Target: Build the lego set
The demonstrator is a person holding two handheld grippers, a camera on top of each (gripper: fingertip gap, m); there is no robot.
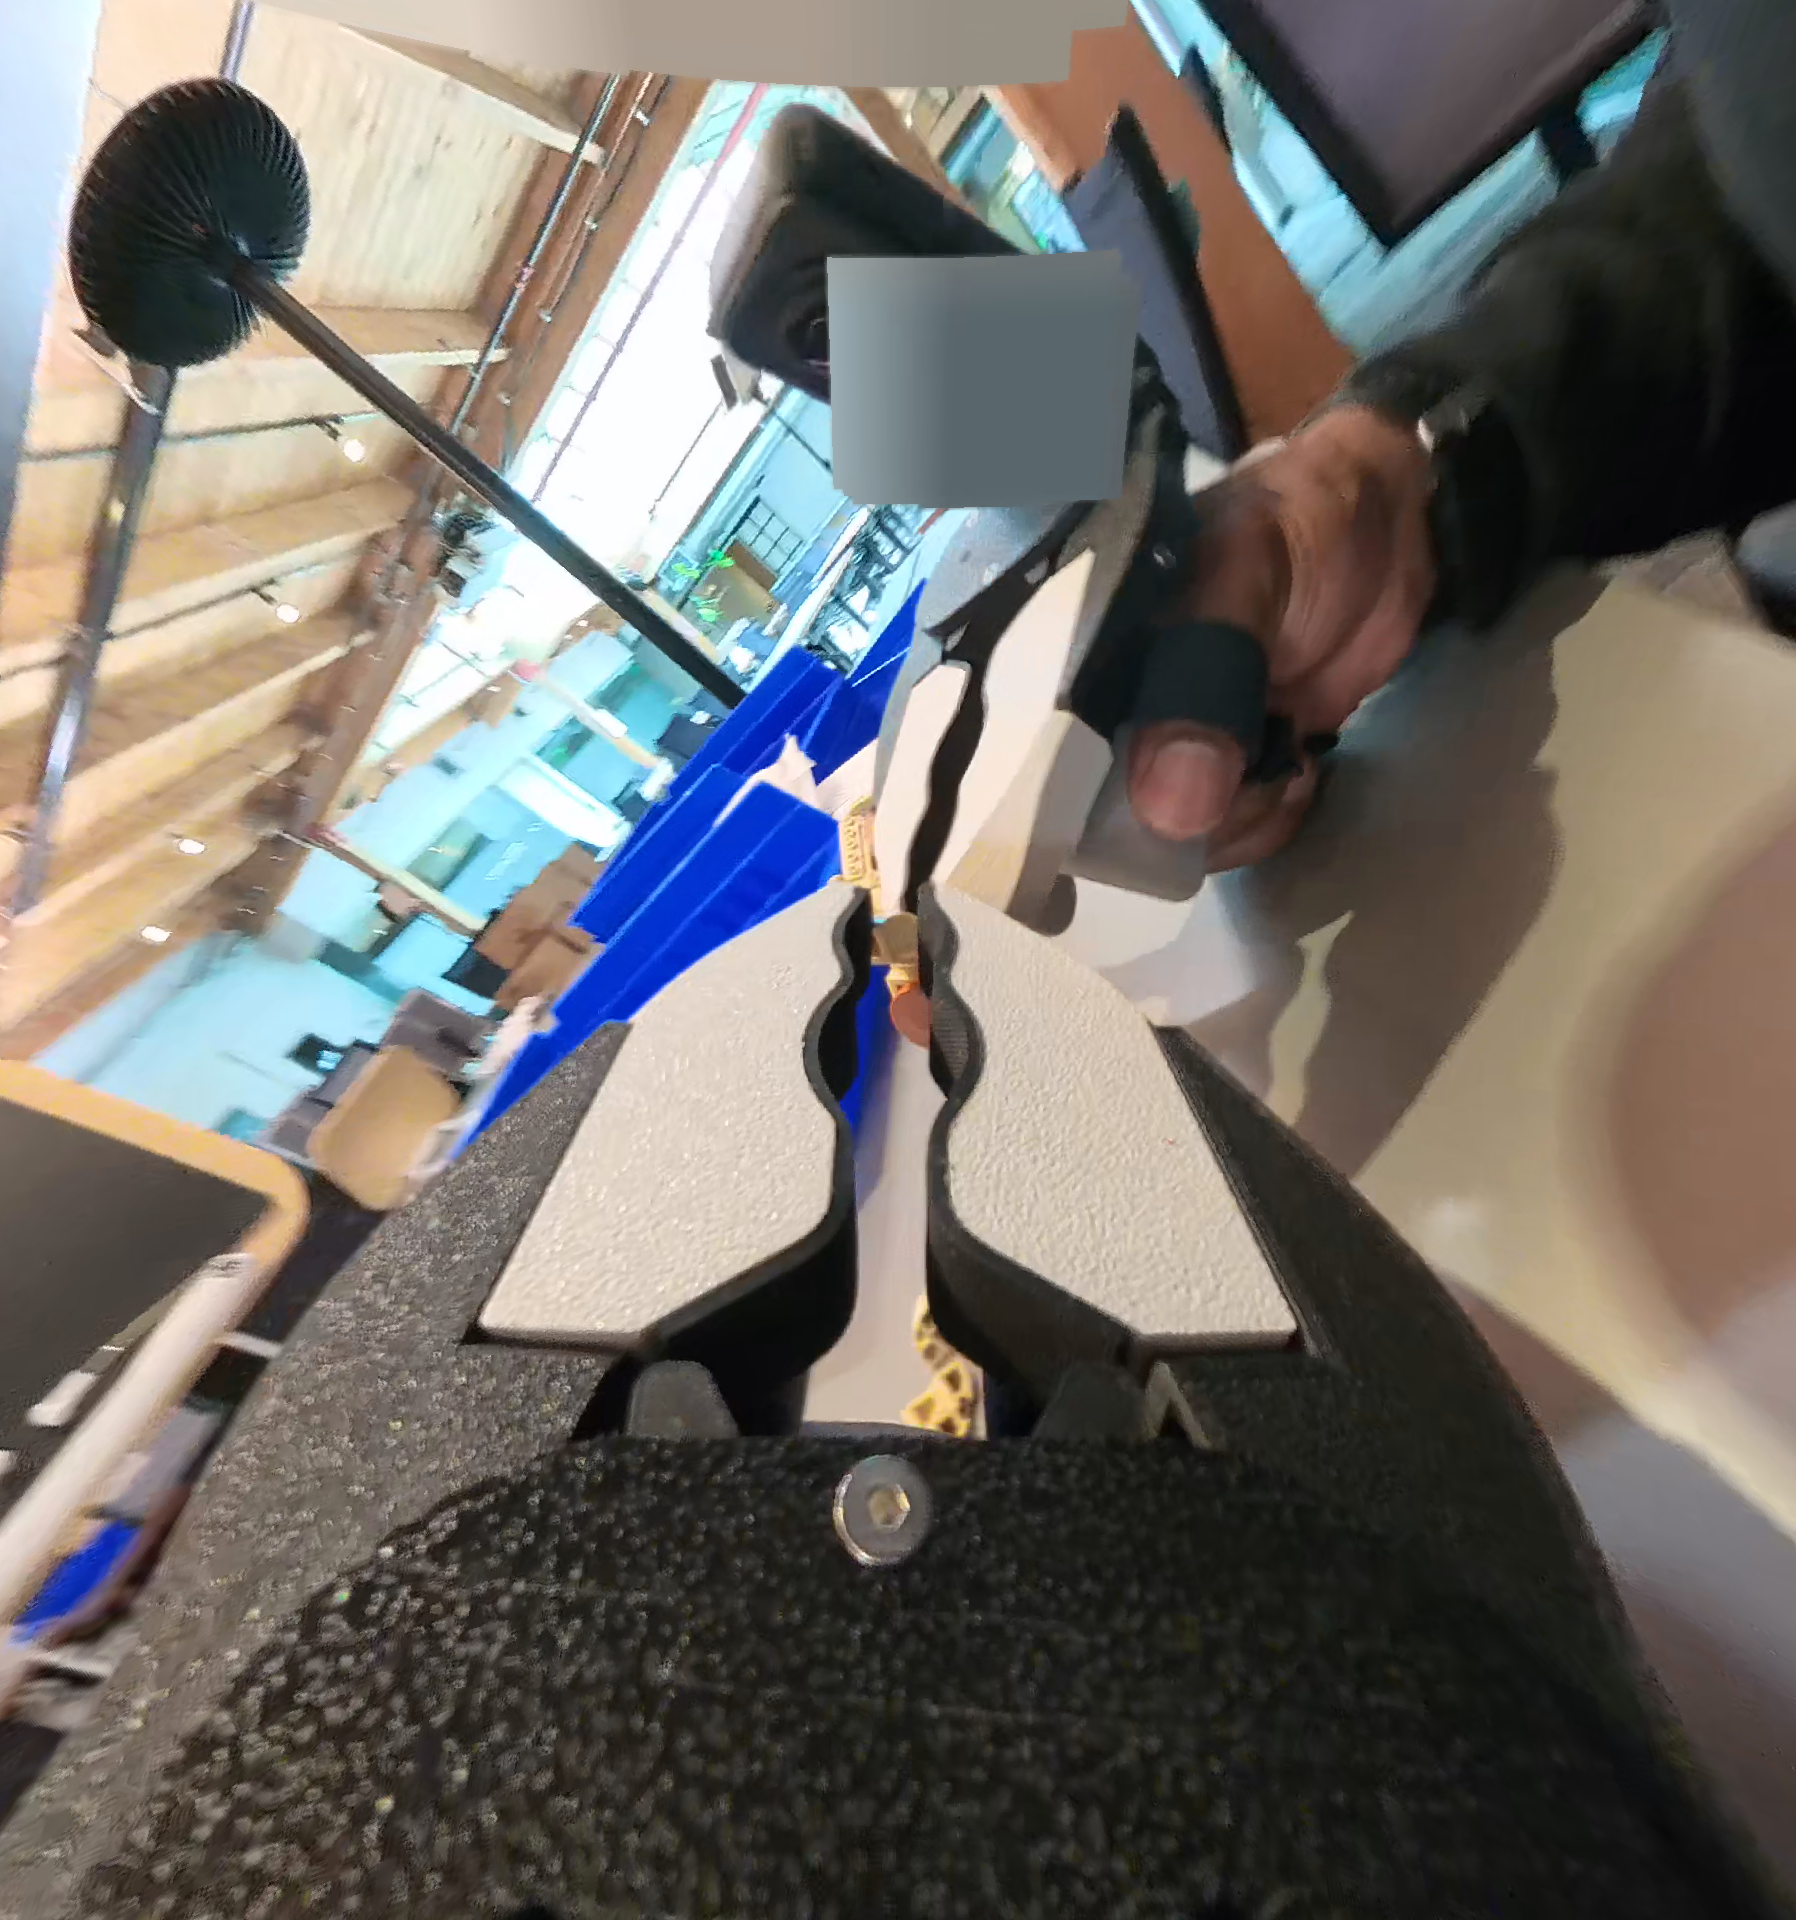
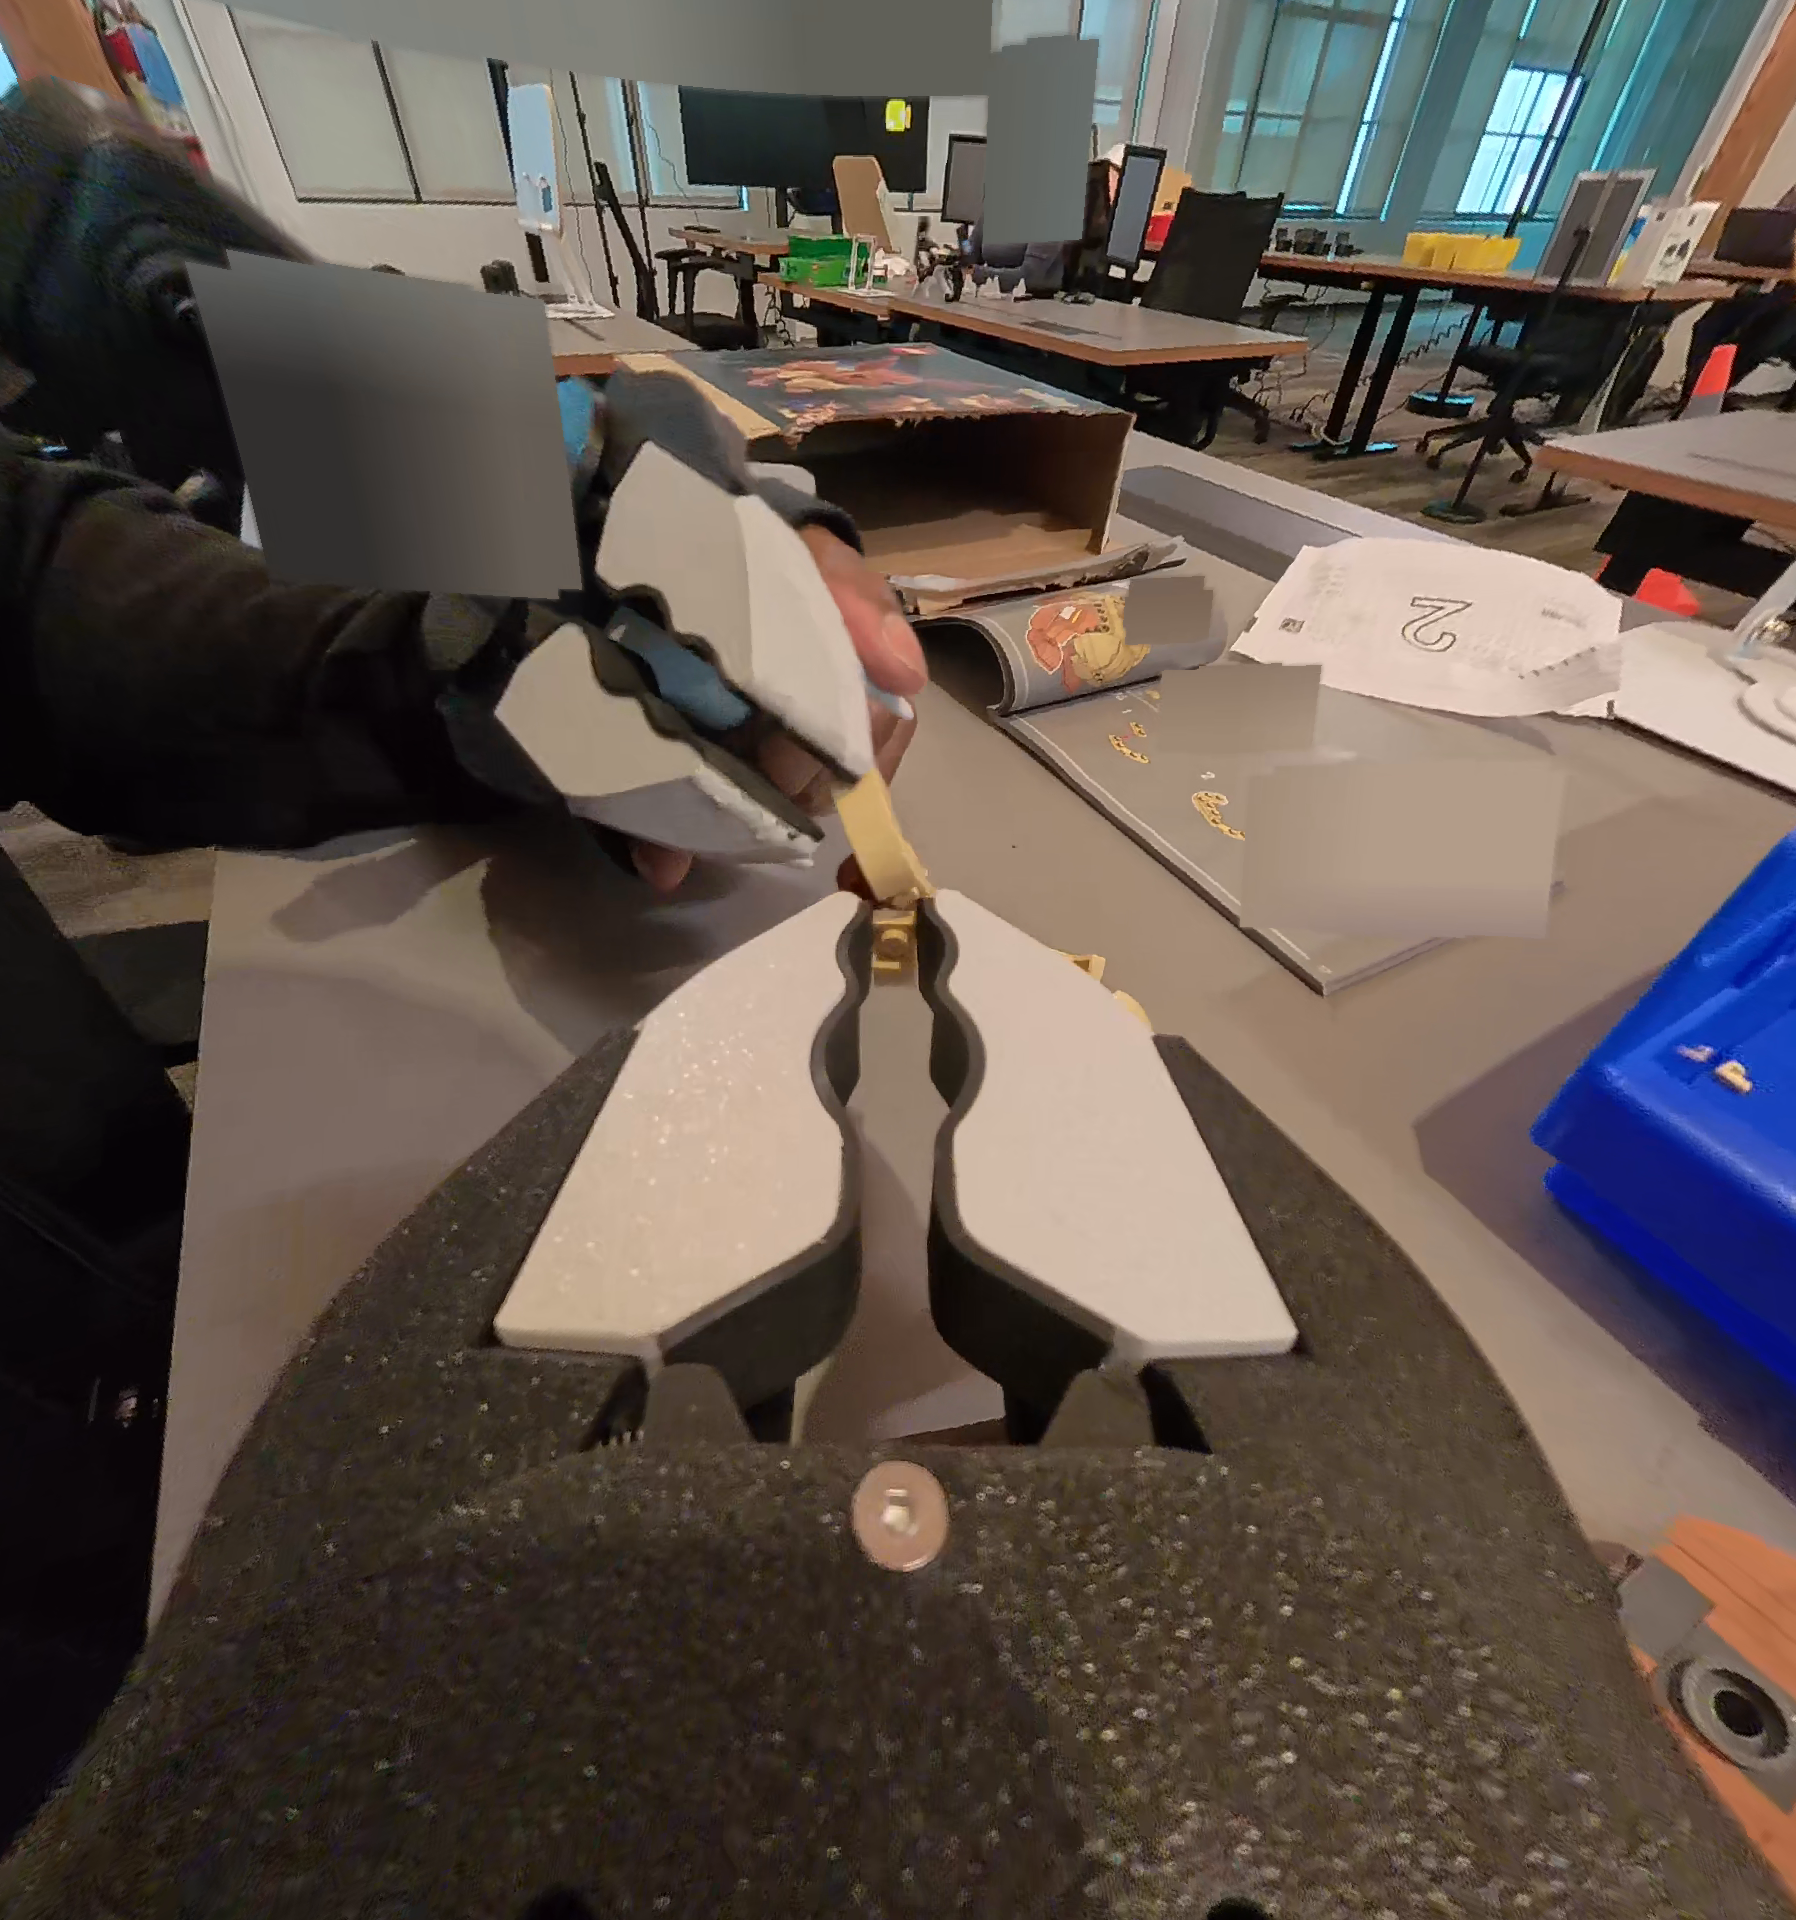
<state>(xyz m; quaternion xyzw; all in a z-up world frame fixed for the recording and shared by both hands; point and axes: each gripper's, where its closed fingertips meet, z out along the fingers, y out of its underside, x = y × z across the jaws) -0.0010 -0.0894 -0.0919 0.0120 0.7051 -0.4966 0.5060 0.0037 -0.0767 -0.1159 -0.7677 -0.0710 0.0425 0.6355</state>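
Room: open office with rows of desks and tall windows across the top of the right wrist view; you work over a grey table [image 2: 478,997].
Left tongs: your left gripper [image 1: 892,920] is nearly closed, its tips pinching a small tan brick piece [image 1: 894,940] — a reddish bit shows just below it in the narrow gap.
Right tongs: your right gripper [image 2: 892,914] is also narrow, pressed on a small tan studded piece [image 2: 892,945] at centre frame.
Joined parts: a curved tan strip [image 2: 878,831] runs from your left tips at centre left down to the piece in your right tips — the two appear to touch there; whether they are seated, you cannot tell.
Progress: both parts are lifted and brought together above the table.
Loose parts: a few more tan pieces [image 2: 1086,966] lie just right of your right fingers.
Around: open booklet [image 2: 1185,769], torn cardboard box [image 2: 956,457], printed paper sheet [image 2: 1434,623], blue bin [image 2: 1725,1122] at right edge.
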